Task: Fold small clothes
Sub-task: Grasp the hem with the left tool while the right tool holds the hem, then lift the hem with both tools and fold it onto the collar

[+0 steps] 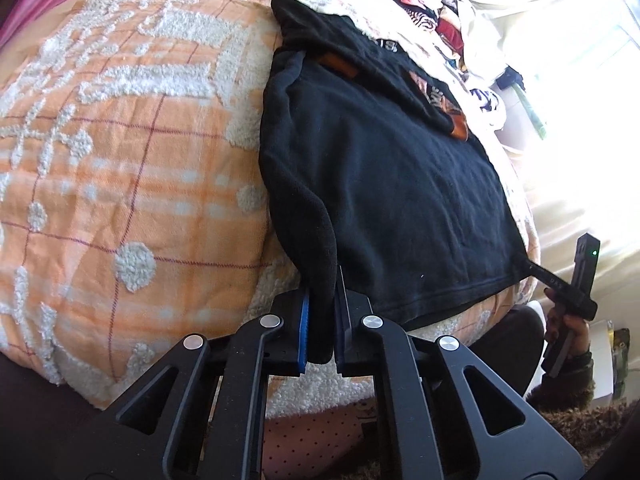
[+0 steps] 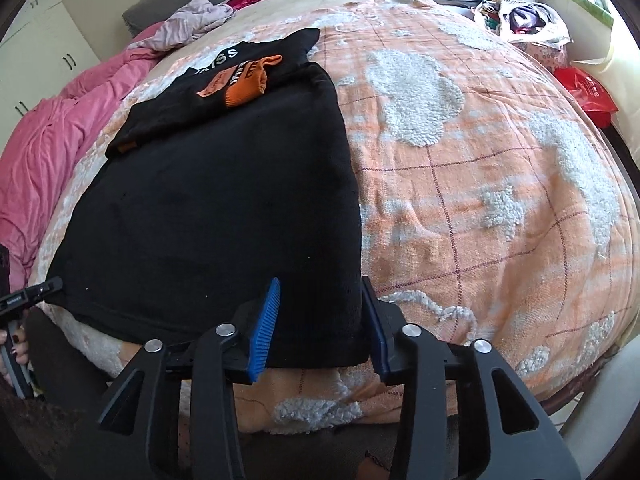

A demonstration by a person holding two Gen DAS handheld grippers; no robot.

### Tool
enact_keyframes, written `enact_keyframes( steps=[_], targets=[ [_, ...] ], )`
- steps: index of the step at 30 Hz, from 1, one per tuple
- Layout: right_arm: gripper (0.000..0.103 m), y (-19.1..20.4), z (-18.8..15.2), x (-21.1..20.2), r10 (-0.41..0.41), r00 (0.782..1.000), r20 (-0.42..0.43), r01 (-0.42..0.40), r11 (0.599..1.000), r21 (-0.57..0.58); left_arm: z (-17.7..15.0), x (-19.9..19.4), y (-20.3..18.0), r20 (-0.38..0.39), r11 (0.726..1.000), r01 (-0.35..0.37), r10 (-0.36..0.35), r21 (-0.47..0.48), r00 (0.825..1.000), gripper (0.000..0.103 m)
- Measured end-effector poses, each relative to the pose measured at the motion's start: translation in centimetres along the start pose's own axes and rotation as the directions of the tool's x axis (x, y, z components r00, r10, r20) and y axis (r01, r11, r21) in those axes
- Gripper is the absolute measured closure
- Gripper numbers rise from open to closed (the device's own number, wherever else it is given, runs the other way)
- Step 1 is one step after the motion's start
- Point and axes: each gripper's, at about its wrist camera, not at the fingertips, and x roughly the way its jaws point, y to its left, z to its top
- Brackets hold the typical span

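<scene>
A black sweater (image 1: 384, 184) with orange cuffs (image 2: 244, 80) lies flat on the orange and white blanket (image 1: 120, 152), sleeves folded onto its chest. My left gripper (image 1: 322, 320) is shut on the folded side edge near the hem. My right gripper (image 2: 320, 320) has its jaws wide apart around the sweater's (image 2: 208, 216) other hem corner, which lies between the blue pads (image 2: 264, 328). The right gripper also shows in the left wrist view (image 1: 560, 284) at the hem's far corner. The left gripper shows in the right wrist view (image 2: 36, 292) at the left edge.
A pile of mixed clothes (image 1: 432, 8) sits at the head of the bed. A pink quilt (image 2: 48, 152) and a mauve garment (image 2: 188, 24) lie to one side. A red bag (image 2: 588, 92) lies at the bed's edge.
</scene>
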Motion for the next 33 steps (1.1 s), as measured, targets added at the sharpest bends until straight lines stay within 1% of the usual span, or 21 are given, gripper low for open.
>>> enact_keyframes(
  steps=[1, 3, 6, 9, 14, 21, 24, 29, 33],
  targets=[
    [0.094, 0.1, 0.1, -0.3, 0.004, 1.000, 0.014, -0.004, 1.000, -0.005, 0.2, -0.3, 0.0, 0.009, 1.000, 0.003, -0.003, 0.000, 1.000, 0.100],
    [0.094, 0.2, 0.5, -1.3, 0.032, 0.998, 0.057, -0.032, 0.999, -0.004, 0.9, -1.1, -0.1, 0.033, 1.000, 0.005, -0.006, 0.003, 0.999, 0.100],
    [0.094, 0.3, 1.3, -3.0, 0.045, 0.990, 0.136, -0.044, 0.999, -0.006, 2.0, -2.1, -0.3, 0.074, 1.000, 0.000, -0.001, 0.016, 0.997, 0.100],
    [0.094, 0.2, 2.5, -4.7, 0.061, 0.974, 0.217, -0.065, 0.998, 0.008, 3.0, -2.7, -0.5, 0.103, 1.000, -0.007, 0.004, 0.028, 0.995, 0.100],
    [0.094, 0.4, 5.1, -6.2, 0.088, 0.943, 0.320, -0.099, 0.995, 0.016, 4.6, -4.1, -0.8, 0.159, 0.999, -0.005, -0.001, 0.039, 0.987, 0.100],
    [0.095, 1.2, 9.4, -7.1, 0.081, 0.912, 0.401, -0.095, 0.995, 0.014, 7.4, -5.9, -0.8, 0.238, 0.999, -0.004, -0.004, 0.034, 0.971, 0.100],
    [0.095, 1.6, 10.9, -7.1, 0.069, 0.905, 0.420, -0.083, 0.996, 0.015, 8.9, -6.2, -1.0, 0.264, 0.999, 0.002, -0.011, 0.034, 0.964, 0.100],
    [0.095, 2.1, 13.3, -6.7, 0.055, 0.893, 0.446, -0.071, 0.997, 0.018, 11.0, -6.3, -1.3, 0.296, 0.999, -0.008, -0.003, 0.034, 0.955, 0.100],
    [0.095, 2.1, 15.1, -6.1, 0.048, 0.888, 0.458, -0.069, 0.997, 0.029, 13.0, -6.5, -1.7, 0.328, 0.999, -0.013, 0.001, 0.033, 0.945, 0.100]
  ],
)
